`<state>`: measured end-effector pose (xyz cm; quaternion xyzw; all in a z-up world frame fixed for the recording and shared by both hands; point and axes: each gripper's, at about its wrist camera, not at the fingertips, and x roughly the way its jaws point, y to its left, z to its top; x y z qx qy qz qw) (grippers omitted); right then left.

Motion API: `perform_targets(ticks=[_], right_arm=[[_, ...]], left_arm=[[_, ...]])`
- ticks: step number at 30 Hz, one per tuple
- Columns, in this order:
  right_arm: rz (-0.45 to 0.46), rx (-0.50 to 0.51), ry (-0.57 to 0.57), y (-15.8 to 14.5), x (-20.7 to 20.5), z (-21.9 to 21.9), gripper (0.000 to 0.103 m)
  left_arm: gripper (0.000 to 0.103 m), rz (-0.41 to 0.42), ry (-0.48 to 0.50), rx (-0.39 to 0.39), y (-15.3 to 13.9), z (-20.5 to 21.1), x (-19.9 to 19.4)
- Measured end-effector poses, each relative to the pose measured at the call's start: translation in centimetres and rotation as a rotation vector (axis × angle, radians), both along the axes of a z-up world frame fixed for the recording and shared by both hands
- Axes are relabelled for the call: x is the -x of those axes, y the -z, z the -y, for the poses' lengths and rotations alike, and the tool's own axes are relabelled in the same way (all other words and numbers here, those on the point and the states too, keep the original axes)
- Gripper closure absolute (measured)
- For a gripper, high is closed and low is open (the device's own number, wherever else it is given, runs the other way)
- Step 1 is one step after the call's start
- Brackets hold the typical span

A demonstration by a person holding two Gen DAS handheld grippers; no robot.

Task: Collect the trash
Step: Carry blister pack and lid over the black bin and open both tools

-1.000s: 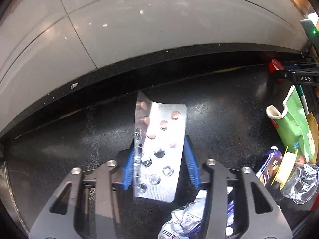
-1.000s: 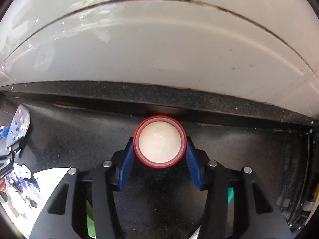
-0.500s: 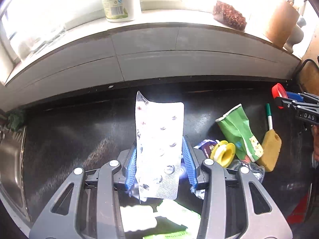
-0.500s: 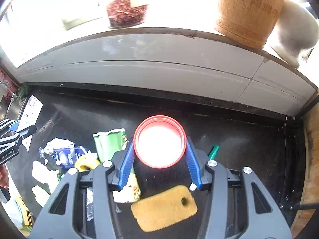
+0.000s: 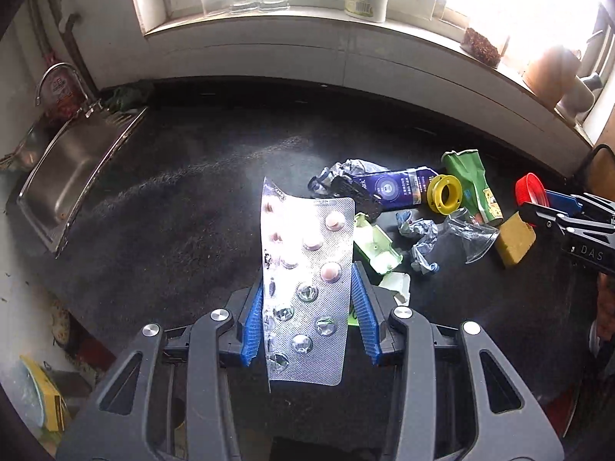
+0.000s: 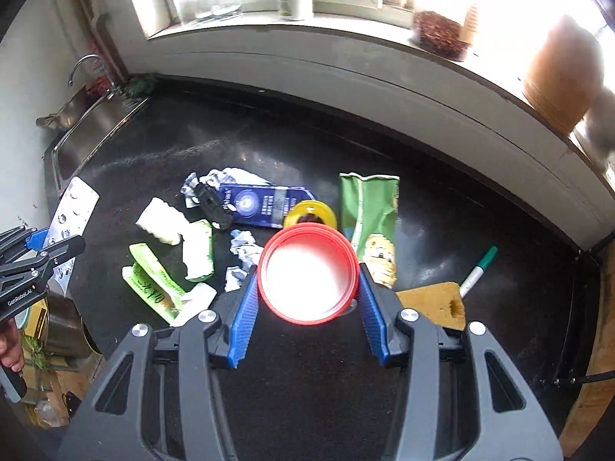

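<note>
My left gripper (image 5: 307,307) is shut on a silver pill blister sheet (image 5: 307,269), held upright high above the black counter (image 5: 173,199). My right gripper (image 6: 307,303) is shut on a round red-rimmed lid (image 6: 307,274) with a white inside. In the right wrist view the left gripper (image 6: 38,253) shows at the left edge with the blister sheet (image 6: 73,211). In the left wrist view the right gripper (image 5: 569,219) and the red lid (image 5: 530,190) show at the right edge. Trash lies on the counter below: a green snack bag (image 6: 371,215), a blue packet (image 6: 261,205), crumpled wrappers (image 6: 244,249).
A steel sink (image 5: 69,169) with a tap lies at the counter's left end. A yellow tape reel (image 5: 446,194), a yellow sponge (image 6: 434,301), a green marker (image 6: 478,269), green and white cartons (image 6: 153,284) and a clear plastic cup (image 5: 471,232) lie about. Jars stand on the windowsill (image 6: 438,30).
Both grippers have risen and pulled back from the counter with their loads. The view widened from the wall's base to the whole counter, sink and window.
</note>
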<state>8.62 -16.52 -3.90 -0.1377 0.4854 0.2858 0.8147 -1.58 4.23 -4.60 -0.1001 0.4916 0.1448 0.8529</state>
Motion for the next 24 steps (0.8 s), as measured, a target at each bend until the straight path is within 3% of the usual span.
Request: perform_targets(ticks=[3,7,13,18,24], right_arm=[[0.014,-0.014,-0.13,-0.7,3.0,-5.9,0.054],[-0.019,-0.073,-0.356,-1.5,8.9,-16.4,0.054],[-0.182,-0.144,-0.766,-0.4,21.0,-33.3,0.054],[-0.319,-0.081,-0.963,4.6,28.6,-44.1,0.054],[-0.382,0.058,-1.044,12.6,33.5,-50.7,0.054]], left_arm=[[0.062,0.017,-0.091,-0.013,0.0,-3.3,4.2],[0.062,0.03,-0.292,-0.002,0.9,-9.7,12.2],[0.061,-0.033,-0.579,0.055,6.8,-19.5,25.1],[0.061,-0.046,-0.721,0.175,14.1,-25.0,32.3],[0.061,-0.066,-0.819,0.281,23.4,-28.4,36.4]])
